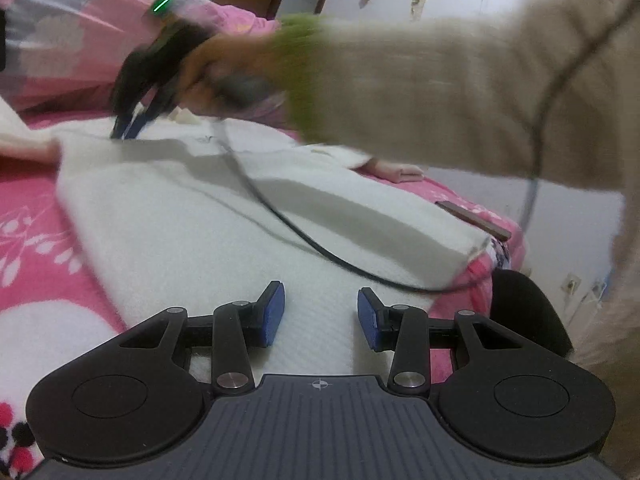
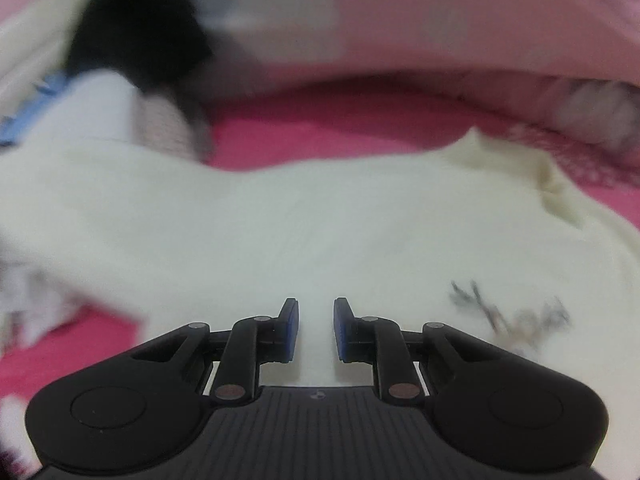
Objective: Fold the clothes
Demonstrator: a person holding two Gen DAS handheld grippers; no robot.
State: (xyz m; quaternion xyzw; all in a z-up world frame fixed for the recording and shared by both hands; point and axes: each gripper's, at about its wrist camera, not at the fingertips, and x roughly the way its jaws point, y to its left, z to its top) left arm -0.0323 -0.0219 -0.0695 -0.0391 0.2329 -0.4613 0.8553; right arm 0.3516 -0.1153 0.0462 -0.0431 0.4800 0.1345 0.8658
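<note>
Below, the white garment (image 1: 192, 216) lay spread on the pink bed (image 1: 28, 216). The left gripper (image 1: 321, 316) had its fingers parted, holding nothing; the right gripper (image 2: 316, 328) hovered with fingers narrowly apart, empty, over the cloth.

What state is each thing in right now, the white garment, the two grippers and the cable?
white garment: spread on the pink blanket, partly folded.
left gripper: open, empty, over the garment.
right gripper: jaws narrowly apart, nothing between them, above the garment.
black cable: trailing loose across the garment.
</note>
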